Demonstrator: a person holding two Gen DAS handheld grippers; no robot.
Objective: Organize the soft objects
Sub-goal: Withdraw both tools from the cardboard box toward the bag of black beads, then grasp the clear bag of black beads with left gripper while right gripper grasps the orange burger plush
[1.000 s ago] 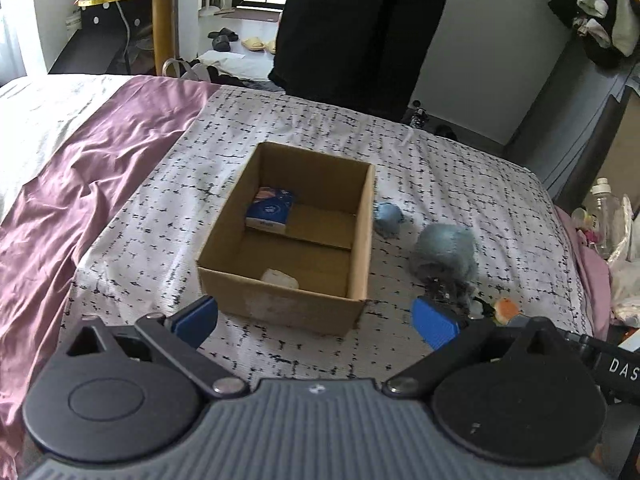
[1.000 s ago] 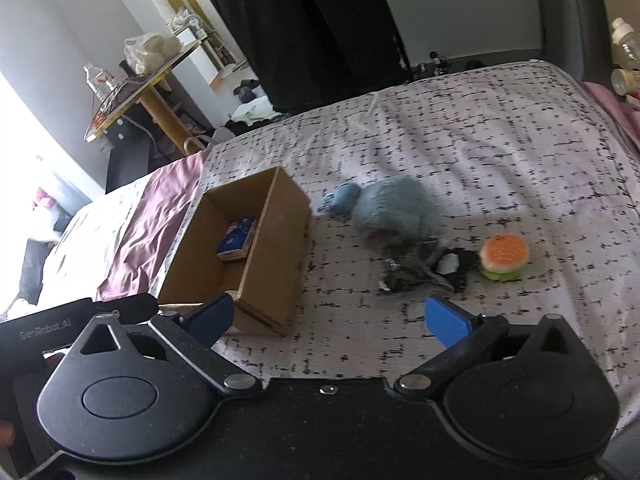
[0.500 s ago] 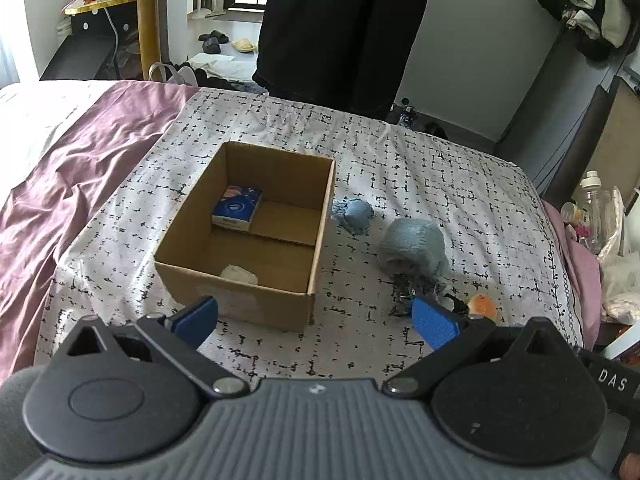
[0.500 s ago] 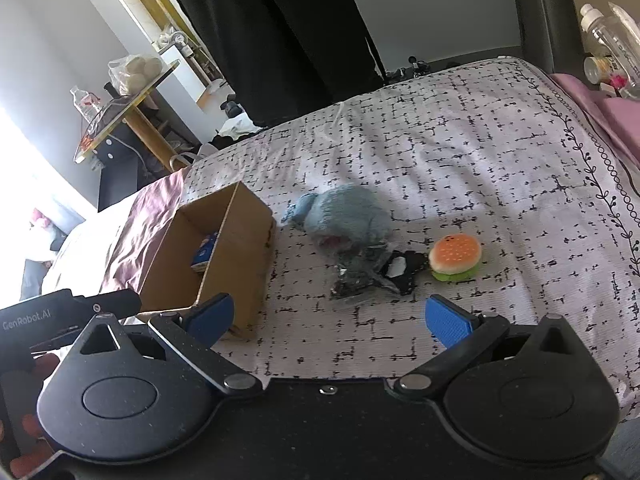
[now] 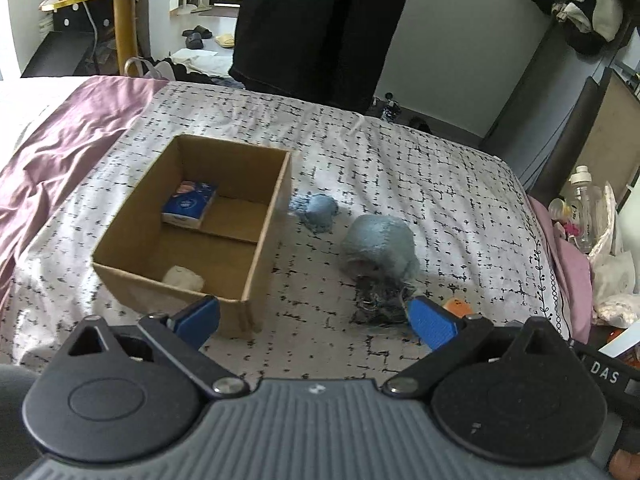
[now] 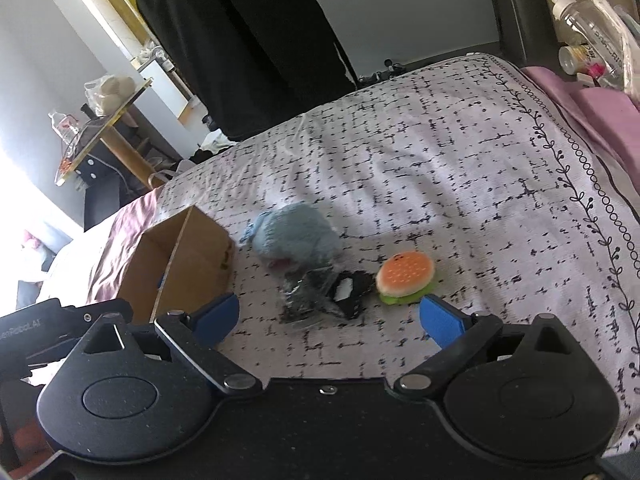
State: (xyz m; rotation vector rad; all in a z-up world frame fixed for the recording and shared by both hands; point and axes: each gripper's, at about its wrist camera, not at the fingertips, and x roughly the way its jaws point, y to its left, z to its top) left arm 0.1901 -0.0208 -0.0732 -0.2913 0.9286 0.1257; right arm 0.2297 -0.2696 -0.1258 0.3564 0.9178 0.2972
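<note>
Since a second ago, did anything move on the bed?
Only the grippers moved. Both came in closer over the bed, so the toys look bigger now. The right gripper is starting to close, with nothing between its jaws. The cardboard box, blue plush, hamburger toy and black packet stayed put.

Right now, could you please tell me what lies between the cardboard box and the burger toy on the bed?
In the right wrist view, a blue plush and a dark crinkly packet lie between the box and the burger toy.
</note>
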